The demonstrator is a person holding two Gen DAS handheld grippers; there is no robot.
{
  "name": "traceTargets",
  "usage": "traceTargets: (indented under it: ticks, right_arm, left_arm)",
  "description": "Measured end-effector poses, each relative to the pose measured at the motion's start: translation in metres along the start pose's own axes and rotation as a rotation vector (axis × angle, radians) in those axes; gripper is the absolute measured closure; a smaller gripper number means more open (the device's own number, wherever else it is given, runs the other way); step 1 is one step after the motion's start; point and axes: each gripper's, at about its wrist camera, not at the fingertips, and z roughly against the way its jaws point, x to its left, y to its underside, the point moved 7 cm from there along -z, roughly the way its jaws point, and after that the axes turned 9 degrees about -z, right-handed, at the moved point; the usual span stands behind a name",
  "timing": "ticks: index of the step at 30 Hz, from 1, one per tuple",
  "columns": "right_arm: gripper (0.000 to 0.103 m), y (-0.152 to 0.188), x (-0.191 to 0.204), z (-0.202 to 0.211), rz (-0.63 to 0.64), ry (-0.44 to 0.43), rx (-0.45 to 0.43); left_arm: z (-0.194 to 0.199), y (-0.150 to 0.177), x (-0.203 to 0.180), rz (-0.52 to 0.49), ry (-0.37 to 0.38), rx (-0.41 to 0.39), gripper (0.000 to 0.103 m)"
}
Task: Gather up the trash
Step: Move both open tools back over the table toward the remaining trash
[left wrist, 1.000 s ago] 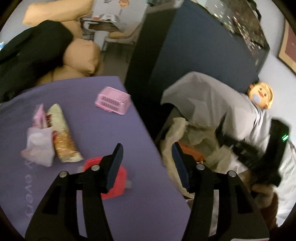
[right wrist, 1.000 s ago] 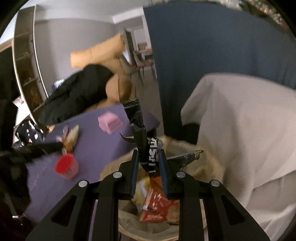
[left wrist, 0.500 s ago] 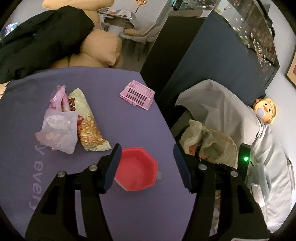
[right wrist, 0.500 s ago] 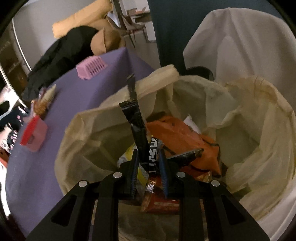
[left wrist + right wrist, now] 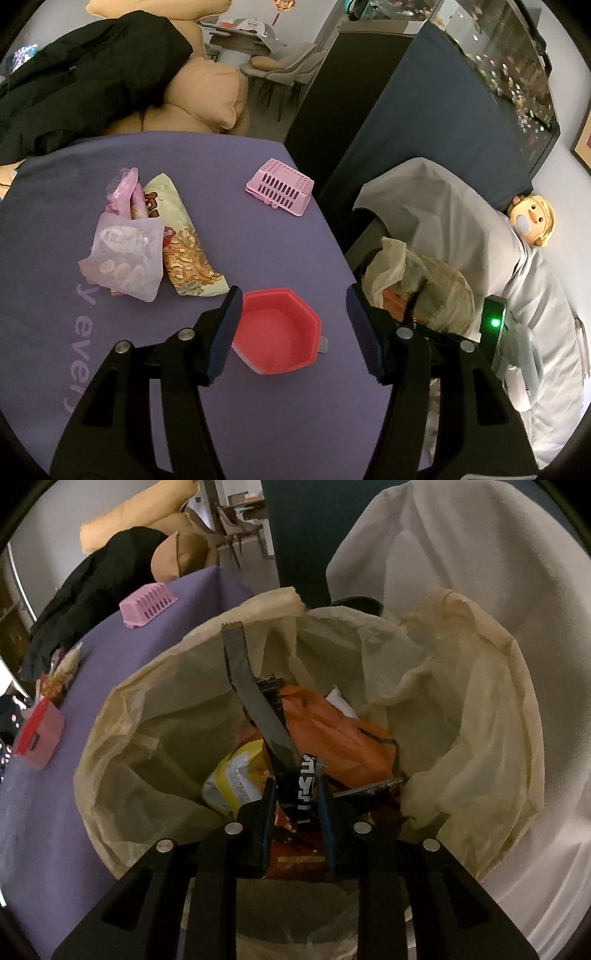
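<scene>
One black wrapper (image 5: 258, 716) | long, crinkled, upright | over lined bin (image 5: 491, 686)

Glossy foil wrapper (image 5: 255, 701), matt cloth tablecloth (image 5: 258, 240)

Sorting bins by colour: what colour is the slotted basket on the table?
Pink. The slotted basket shows best in the left wrist view.

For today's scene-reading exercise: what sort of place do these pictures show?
Probably a home living room: tan cushions beside a purple-covered table, dining chairs behind, and a lit fish tank on a dark cabinet.
</scene>
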Motion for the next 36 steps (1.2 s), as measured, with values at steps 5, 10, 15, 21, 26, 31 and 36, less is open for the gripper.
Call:
traceTargets:
  ticks: [5,10,15,21,26,31,36]
  right_arm:
    - [0.057,-0.006,0.007,0.021,0.021,-0.001,-0.055]
    - [0.049,-0.016,0.029,0.052,0.043,-0.036,-0.109]
    - [0.048,-0.031,0.067,0.084,0.105,-0.101,-0.185]
    - [0.041,-0.038,0.116,0.103,0.203,-0.159,-0.25]
    - [0.041,-0.038,0.147,0.107,0.251,-0.2,-0.263]
    - [0.041,-0.035,0.184,0.101,0.299,-0.249,-0.202]
    - [0.041,-0.039,0.219,0.094,0.355,-0.255,-0.181]
  left_arm:
    - [0.007,0.0,0.005,0.009,-0.003,-0.017,0.044]
    - [0.016,0.0,0.017,0.036,-0.017,-0.036,0.044]
    - [0.029,0.003,0.033,0.05,-0.053,-0.056,0.044]
    - [0.045,0.008,0.063,0.061,-0.121,-0.078,0.043]
    - [0.054,0.014,0.09,0.091,-0.157,-0.086,0.043]
    - [0.063,0.024,0.116,0.127,-0.189,-0.089,0.043]
    - [0.072,0.031,0.141,0.143,-0.23,-0.087,0.043]
